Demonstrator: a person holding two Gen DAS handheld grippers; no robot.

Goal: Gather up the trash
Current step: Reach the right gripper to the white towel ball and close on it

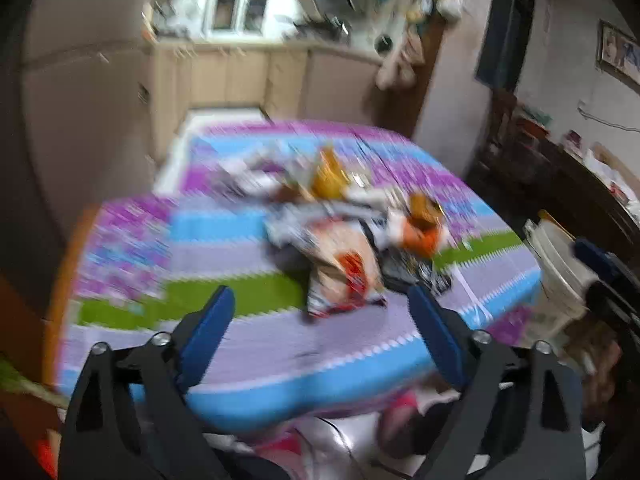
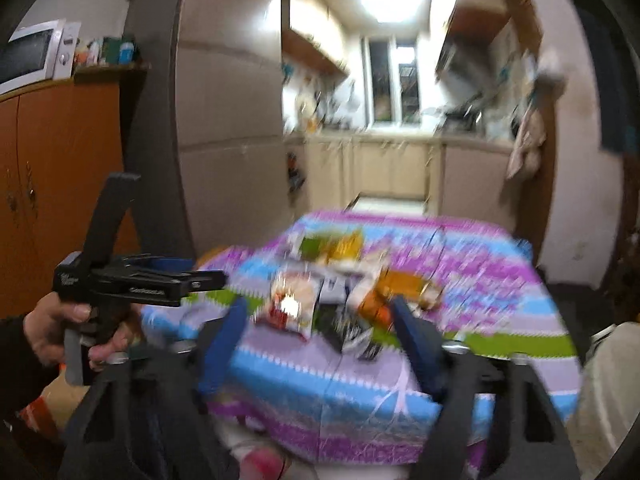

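In the left wrist view we see the left gripper (image 1: 320, 300) held over the near edge of a table (image 1: 248, 360). The table has a striped cloth in purple, blue and green. The two blue fingers (image 1: 212, 320) stand apart and nothing is between them; the pads touch nothing. The trash (image 1: 344, 232) lies in a pile near the middle of the table, beyond the fingertips. In the pile we can tell a pale wrapper (image 1: 344, 272) with a red mark, nearest to the gripper, an orange packet (image 1: 422, 228) to its right, and a yellow packet (image 1: 330, 176) behind. The picture is blurred, so we cannot name the smaller pieces. A white bucket (image 1: 560, 272) stands beside the right edge of the table. Kitchen cabinets (image 1: 240, 76) are behind.

In the right wrist view the right gripper (image 2: 320, 308) is also at the near edge of the table (image 2: 320, 392). Its fingers (image 2: 228, 340) are apart, with no thing pressed between the pads. The trash (image 2: 332, 292) lies just beyond the tips, near the middle of the cloth. At the left a hand (image 2: 68, 336) holds the left gripper (image 2: 208, 280), seen from the side; from here we cannot tell how its jaws stand. A fridge (image 2: 224, 100) is behind it, and a microwave (image 2: 32, 54) sits on an orange cabinet (image 2: 60, 168) at the far left.
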